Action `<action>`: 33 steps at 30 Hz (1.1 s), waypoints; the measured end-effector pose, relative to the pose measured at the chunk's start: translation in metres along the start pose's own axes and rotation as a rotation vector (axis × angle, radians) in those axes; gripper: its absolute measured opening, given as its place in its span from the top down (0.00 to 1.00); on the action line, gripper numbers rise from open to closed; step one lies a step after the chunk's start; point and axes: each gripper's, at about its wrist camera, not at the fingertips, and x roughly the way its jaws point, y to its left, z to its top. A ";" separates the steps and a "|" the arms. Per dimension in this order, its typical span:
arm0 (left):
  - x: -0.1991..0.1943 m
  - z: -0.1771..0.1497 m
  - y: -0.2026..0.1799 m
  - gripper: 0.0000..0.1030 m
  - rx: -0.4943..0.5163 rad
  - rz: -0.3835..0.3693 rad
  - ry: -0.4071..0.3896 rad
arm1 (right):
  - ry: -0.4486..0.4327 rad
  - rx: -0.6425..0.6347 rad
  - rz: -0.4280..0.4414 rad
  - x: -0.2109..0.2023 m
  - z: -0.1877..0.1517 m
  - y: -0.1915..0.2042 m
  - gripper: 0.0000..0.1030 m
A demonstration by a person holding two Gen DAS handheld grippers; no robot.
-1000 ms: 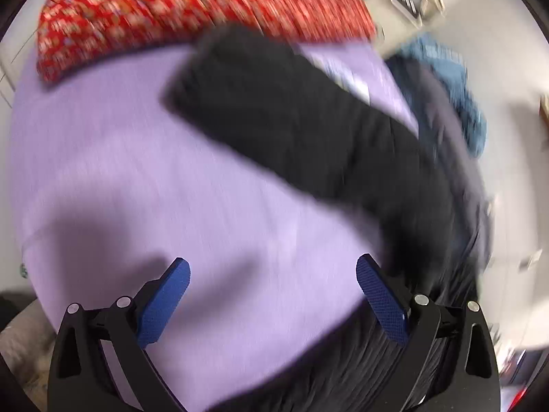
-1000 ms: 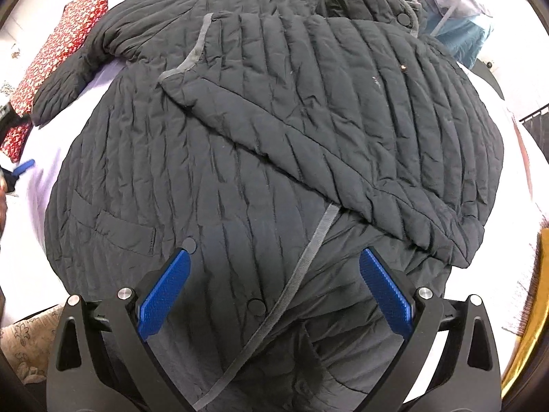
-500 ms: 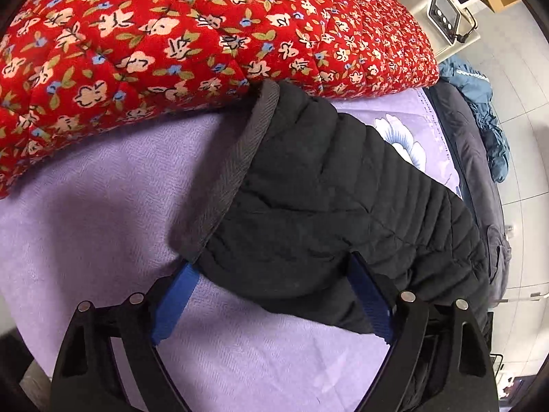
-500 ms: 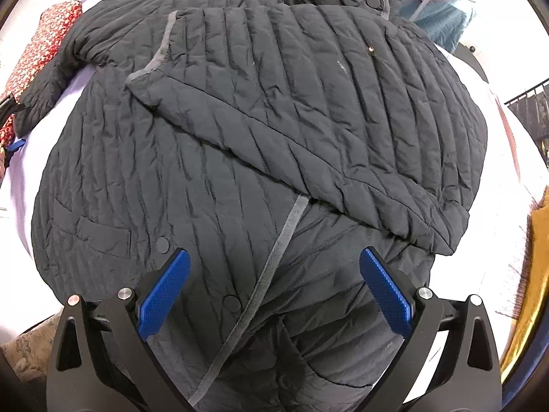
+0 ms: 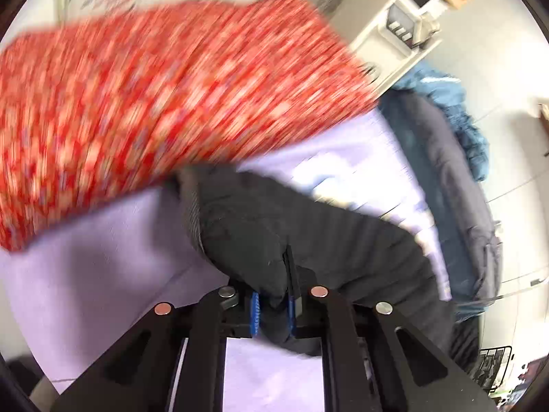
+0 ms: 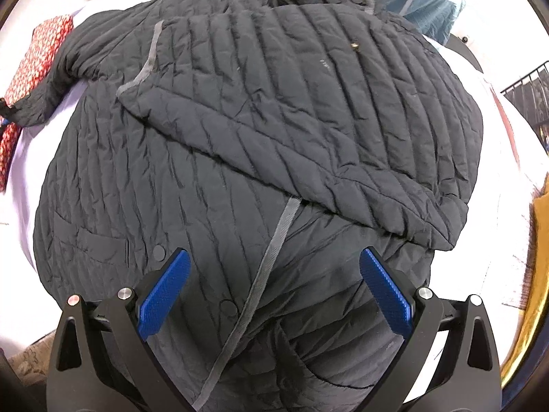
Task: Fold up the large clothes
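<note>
Black quilted jacket (image 6: 260,144): spread over a bed with a lilac sheet (image 6: 20,178), which it covers almost wholly in the right wrist view. One sleeve is folded across the chest; a grey trim strip runs down the front opening, with round snaps beside it. The other sleeve (image 6: 51,92) stretches out toward a red flowered quilt (image 6: 37,58) at the jacket's far left.

Left gripper (image 5: 272,309): its jaws have just been closing and now pinch the end of that outstretched sleeve (image 5: 274,240), the blue pads (image 5: 254,312) pressed into the black cloth near the grey cuff. Only the left wrist view shows this grip; in the right wrist view the sleeve end sits at the picture's edge, too small to read.

Right gripper (image 6: 274,288): jaws wide apart, hanging over the jacket's lower front, nothing between the pads.

Left wrist view only: the red quilt (image 5: 164,89) up close, blurred; a blue garment (image 5: 456,110) and a dark one beyond the sheet (image 5: 85,274); a pale cabinet (image 5: 394,31) behind the quilt.

Writing: a dark round mark on white above the jacket's collar in the right wrist view, not legible.
</note>
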 end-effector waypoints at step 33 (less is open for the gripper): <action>-0.039 -0.403 -0.378 0.85 1.038 -0.430 0.461 | -0.034 0.333 0.018 -0.007 -0.048 -0.148 0.05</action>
